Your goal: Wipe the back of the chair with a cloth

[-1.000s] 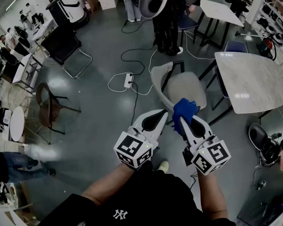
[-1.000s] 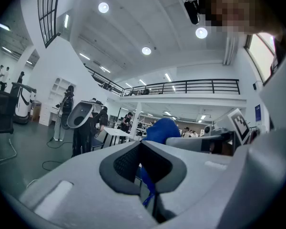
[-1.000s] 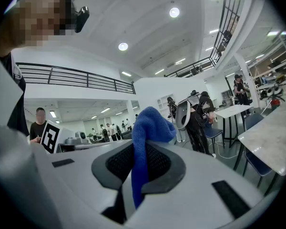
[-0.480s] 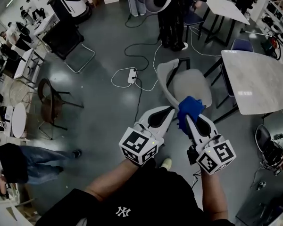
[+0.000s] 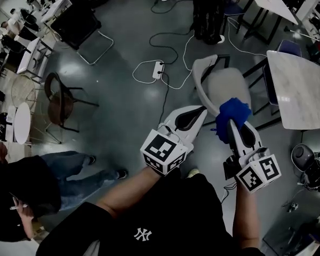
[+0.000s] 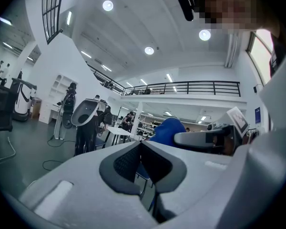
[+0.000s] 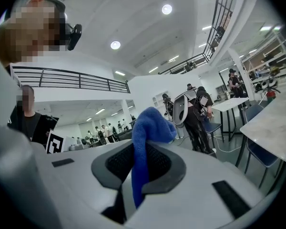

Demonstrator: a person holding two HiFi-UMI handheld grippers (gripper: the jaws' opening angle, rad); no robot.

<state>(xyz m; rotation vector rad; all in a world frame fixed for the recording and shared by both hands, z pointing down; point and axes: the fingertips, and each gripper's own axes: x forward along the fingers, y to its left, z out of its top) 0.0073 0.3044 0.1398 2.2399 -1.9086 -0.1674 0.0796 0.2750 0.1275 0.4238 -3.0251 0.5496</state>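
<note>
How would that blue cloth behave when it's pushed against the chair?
Probably floppy: the blue cloth bunches above the shut jaws of the right gripper and hangs limp between them. It looks soft and light, so it would likely flatten against the grey chair rather than scratch it.

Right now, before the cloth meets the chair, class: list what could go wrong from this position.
1. The right gripper pinches only a narrow fold of the cloth; dragging it over the chair back could pull it free.
2. A power strip and loose cables lie on the floor beside the chair; stepping round it risks a trip.
</note>
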